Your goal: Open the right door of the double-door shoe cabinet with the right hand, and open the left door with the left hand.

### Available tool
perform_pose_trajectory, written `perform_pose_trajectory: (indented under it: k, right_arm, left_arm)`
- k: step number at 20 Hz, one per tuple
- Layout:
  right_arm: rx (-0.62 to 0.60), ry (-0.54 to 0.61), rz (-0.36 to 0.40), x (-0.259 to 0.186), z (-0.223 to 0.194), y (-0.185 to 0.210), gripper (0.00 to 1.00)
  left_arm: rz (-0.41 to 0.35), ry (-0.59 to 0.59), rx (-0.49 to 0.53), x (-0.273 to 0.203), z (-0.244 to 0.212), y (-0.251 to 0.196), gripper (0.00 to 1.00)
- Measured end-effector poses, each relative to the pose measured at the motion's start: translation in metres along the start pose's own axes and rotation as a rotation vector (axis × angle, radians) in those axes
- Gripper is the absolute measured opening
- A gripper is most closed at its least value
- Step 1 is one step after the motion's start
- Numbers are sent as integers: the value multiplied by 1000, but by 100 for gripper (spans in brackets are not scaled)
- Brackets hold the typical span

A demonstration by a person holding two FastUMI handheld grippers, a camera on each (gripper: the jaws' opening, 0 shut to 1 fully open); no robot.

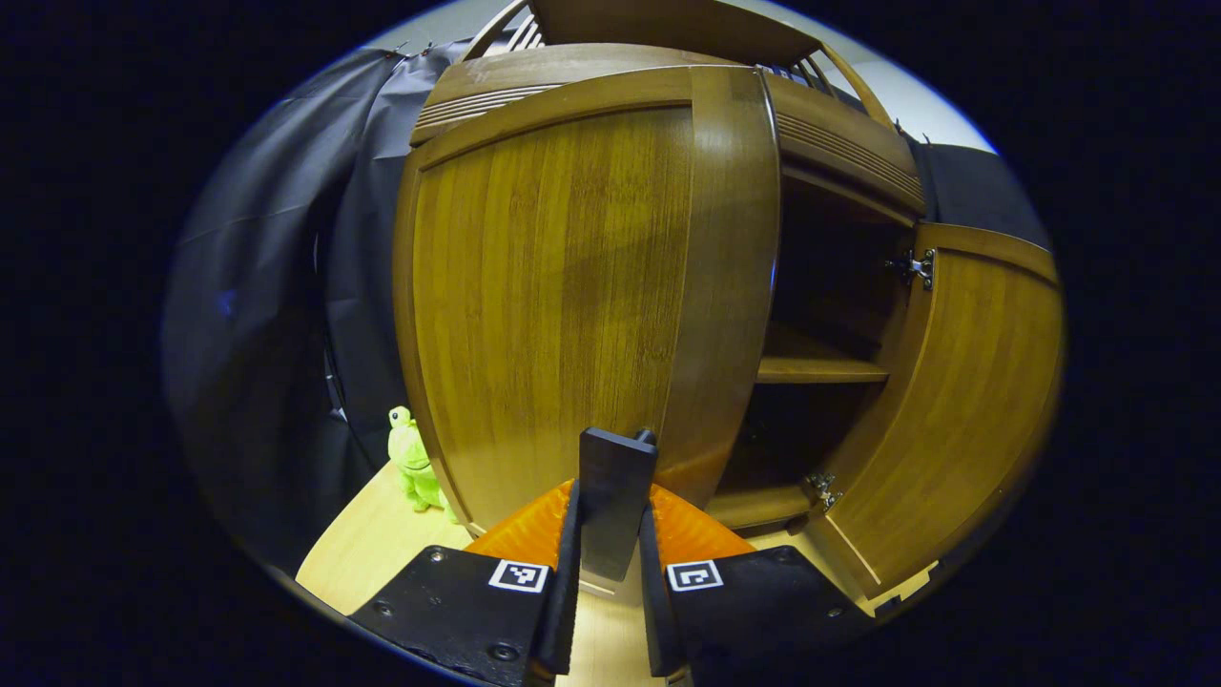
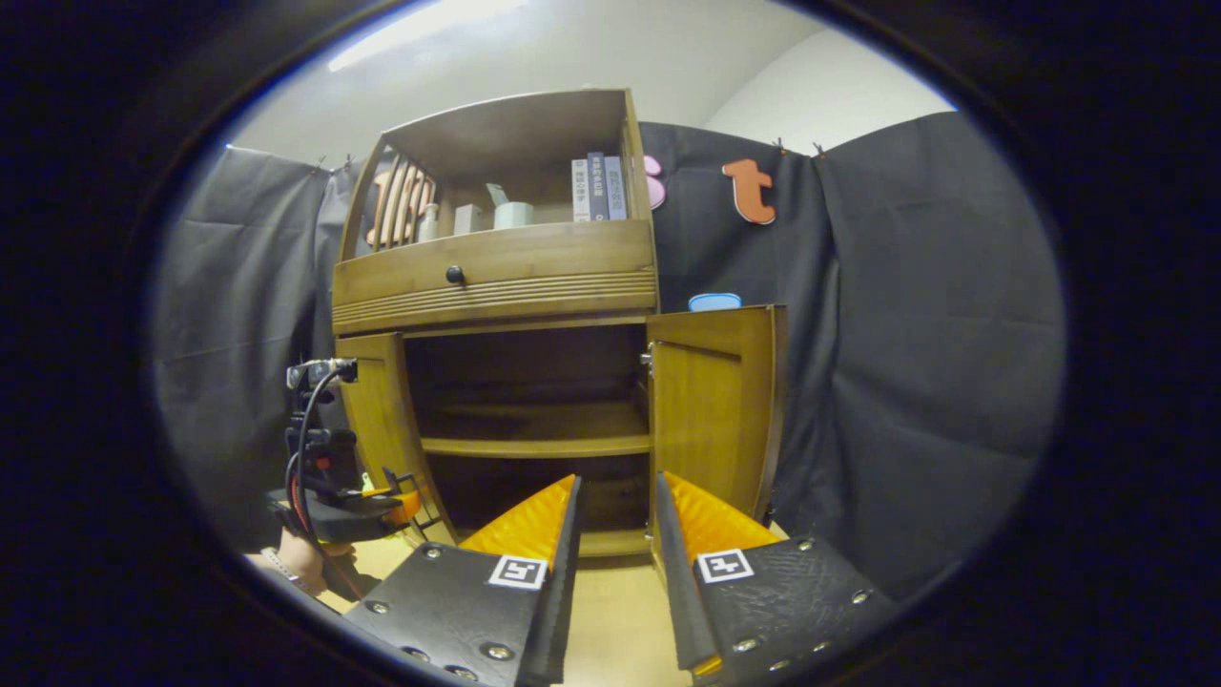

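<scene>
The double-door shoe cabinet (image 2: 496, 286) stands on a pale wood floor (image 1: 372, 553) against the booth's black cloth, with a drawer and an open shelf of books (image 2: 598, 188) above its doors. Its right door (image 2: 715, 410) is swung wide open, baring a dark interior with one shelf board (image 2: 534, 446). The left door (image 1: 572, 305) stands partly open — its free edge is turned out from the frame. The left gripper (image 1: 610, 534) has its fingers pressed on a dark, flat handle (image 1: 615, 496) at that door's lower edge. The right gripper (image 2: 615, 544) hangs in front of the cabinet with its fingers spread a little, holding nothing. A green plush toy (image 1: 412, 463) sits beside the cabinet's left side. The cabinet's lower compartment is too dark to make out.
</scene>
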State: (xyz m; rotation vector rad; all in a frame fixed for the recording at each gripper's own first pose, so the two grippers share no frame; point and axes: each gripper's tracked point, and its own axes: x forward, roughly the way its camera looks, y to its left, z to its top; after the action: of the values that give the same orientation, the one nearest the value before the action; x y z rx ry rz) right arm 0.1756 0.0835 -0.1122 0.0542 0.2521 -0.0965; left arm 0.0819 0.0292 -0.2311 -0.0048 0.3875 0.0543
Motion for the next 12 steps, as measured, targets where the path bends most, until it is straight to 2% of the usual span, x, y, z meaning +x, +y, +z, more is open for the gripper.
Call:
perform_pose_trajectory:
  k: [1, 3, 4, 5, 6, 7, 12]
  right_arm:
    - [-1, 4, 10, 1, -1, 4, 34]
    - [-3, 8, 31, 5, -2, 10, 35]
    - [-4, 9, 42, 6, -3, 14, 43]
    - [-5, 11, 54, 6, -3, 17, 39]
    - [-6, 12, 66, 9, -3, 21, 34]
    - [-6, 14, 78, 9, -5, 25, 43]
    - [-4, 24, 128, 12, -10, 43, 43]
  left_arm:
    - [4, 0, -3, -3, -1, 2, 31]
    - [14, -2, -11, -9, -2, 7, 31]
    - [18, -3, -14, -12, -3, 10, 31]
    - [22, -5, -16, -15, -3, 12, 27]
    - [25, -5, -18, -18, -5, 15, 30]
    - [29, -5, -20, -21, -5, 17, 30]
    - [63, -4, -22, -37, -9, 33, 27]
